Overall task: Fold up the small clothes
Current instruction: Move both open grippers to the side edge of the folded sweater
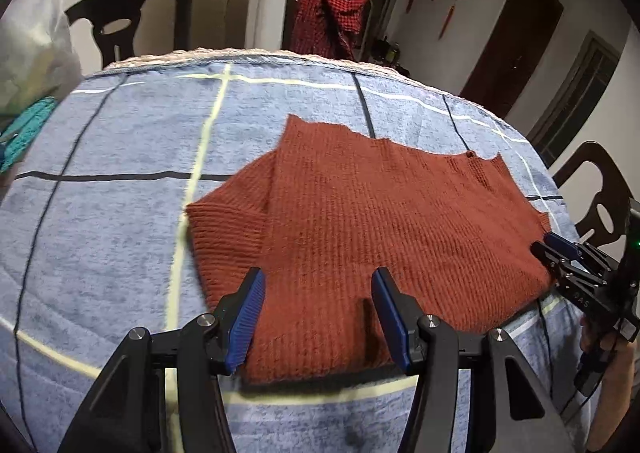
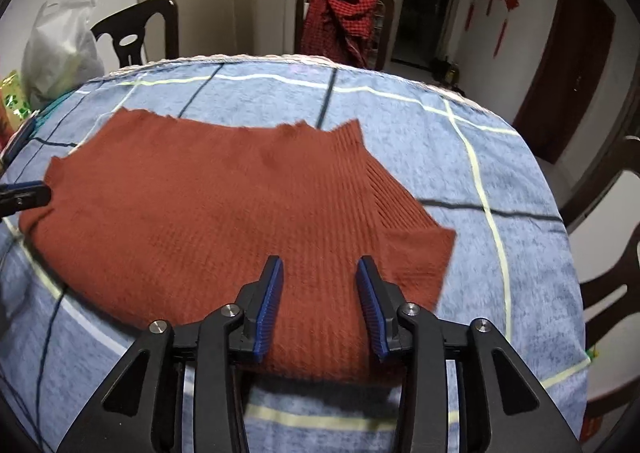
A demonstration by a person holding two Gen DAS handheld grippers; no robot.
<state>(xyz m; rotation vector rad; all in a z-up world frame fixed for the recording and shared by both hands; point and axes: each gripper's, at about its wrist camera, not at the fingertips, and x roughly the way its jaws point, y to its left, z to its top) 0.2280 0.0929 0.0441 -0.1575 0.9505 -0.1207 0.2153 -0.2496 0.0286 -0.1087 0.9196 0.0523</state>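
Item: rust knit sweater (image 1: 372,229), lying flat on the blue checked cloth (image 1: 120,213) over the table, sleeve folded in. My left gripper (image 1: 318,285) hangs above its near hem, jaws spread, pinching nothing. My right gripper (image 2: 320,271) likewise spread over the hem. Beyond: dark chairs (image 2: 140,33), one draped with red checked fabric (image 2: 344,13).

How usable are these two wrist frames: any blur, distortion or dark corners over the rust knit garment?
Left wrist view: strong fisheye bulge bends the blue checked table cover, corners vignetted black, rust-red ribbed knit garment slightly soft, left gripper sharp. Right wrist view: same barrel distortion and dark corners, the garment blurred at its right edge, right gripper crisp; dim indoor light, no glare.
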